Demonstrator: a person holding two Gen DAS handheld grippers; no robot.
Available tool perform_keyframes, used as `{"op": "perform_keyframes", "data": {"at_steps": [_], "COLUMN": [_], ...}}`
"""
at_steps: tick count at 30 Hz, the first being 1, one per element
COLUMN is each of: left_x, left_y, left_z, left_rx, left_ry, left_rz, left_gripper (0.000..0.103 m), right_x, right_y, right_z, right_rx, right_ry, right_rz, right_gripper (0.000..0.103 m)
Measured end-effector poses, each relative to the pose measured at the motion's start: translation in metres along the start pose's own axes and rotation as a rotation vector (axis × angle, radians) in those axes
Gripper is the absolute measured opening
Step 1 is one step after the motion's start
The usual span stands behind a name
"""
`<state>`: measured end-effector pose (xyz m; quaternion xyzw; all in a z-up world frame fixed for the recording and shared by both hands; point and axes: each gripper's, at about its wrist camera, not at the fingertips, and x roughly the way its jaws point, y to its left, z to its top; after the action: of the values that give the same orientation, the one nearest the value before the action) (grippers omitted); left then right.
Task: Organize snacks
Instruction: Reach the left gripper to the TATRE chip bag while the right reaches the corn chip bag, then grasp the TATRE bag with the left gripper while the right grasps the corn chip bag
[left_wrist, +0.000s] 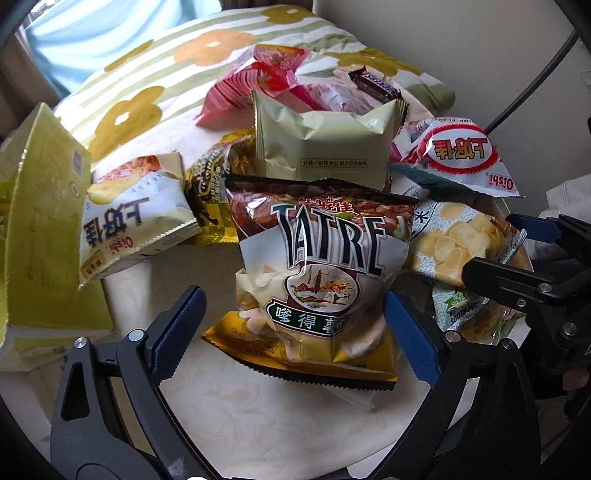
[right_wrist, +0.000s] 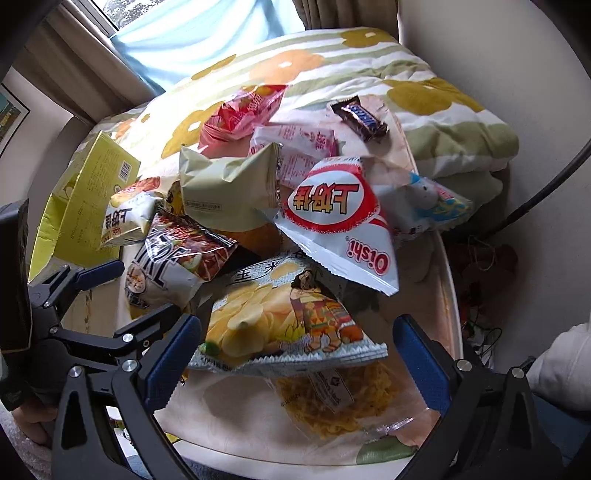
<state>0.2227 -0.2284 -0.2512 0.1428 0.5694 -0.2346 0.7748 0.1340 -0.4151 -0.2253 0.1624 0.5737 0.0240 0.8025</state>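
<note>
Blue-padded left tongs, jaws wide apart, straddle the lower half of a brown-and-white chip bag lettered "TATRE"; the right pad sits at the bag's edge, the left pad stands clear, nothing gripped. Under that bag lies a gold packet with a black serrated edge, both on the pale table. Right tongs, likewise spread apart and empty, frame a pale blue bag of round crisps, which overlaps a clear pack of dry noodles nearest that camera. Remaining stock, heaped at the table's middle and far side: a red-and-white Oishi bag tilted atop the pile; a plain olive-green packet propped upright; a small white Oishi bag beside a yellow carton lying open at the left; a pink wrapper; a chocolate bar at the far edge; a blue-and-white packet with a rabbit figure to the right. A floral quilt lies beyond. Status, as judged: sorting appears at its start, the snacks unsorted in one loose pile, each tool lined up on its first item. Next move calls for closing the left jaws gently on the brown-and-white bag, as its puffed film may slip or crush, and lifting it clear of the gold packet; the yellow carton looks a likely destination, though that is uncertain.
</note>
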Motion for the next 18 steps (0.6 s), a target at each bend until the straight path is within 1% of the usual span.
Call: {"op": "perform_keyframes", "data": {"at_steps": [1,4,6,11,14,18], "left_x": [0.002,0.008,0.009,0.009,0.007,0.002], "left_y": [0.001,0.002,0.002,0.006,0.009,0.013], "left_z": [0.000,-0.001,0.000,0.001,0.000,-0.001], "left_rx": [0.003,0.020,0.030,0.046,0.051,0.051], "left_ry": [0.007,0.030,0.028,0.026,0.022,0.013], "left_rz": [-0.007,-0.033,-0.043,-0.068,-0.078,-0.087], "left_gripper": [0.094,0.086,0.084,0.071,0.066,0.061], "right_x": [0.004,0.014,0.020,0.031,0.035,0.039], "right_y": [0.000,0.001,0.002,0.001,0.002,0.008], "right_z": [0.001,0.002,0.002,0.002,0.002,-0.001], "right_rx": [0.001,0.000,0.001,0.007,-0.005,-0.026], "right_ry": [0.010,0.035,0.048,0.071,0.078,0.072], "right_rz": [0.003,0.006,0.003,0.012,0.009,0.000], "right_gripper": [0.103,0.103,0.103,0.103,0.103,0.096]}}
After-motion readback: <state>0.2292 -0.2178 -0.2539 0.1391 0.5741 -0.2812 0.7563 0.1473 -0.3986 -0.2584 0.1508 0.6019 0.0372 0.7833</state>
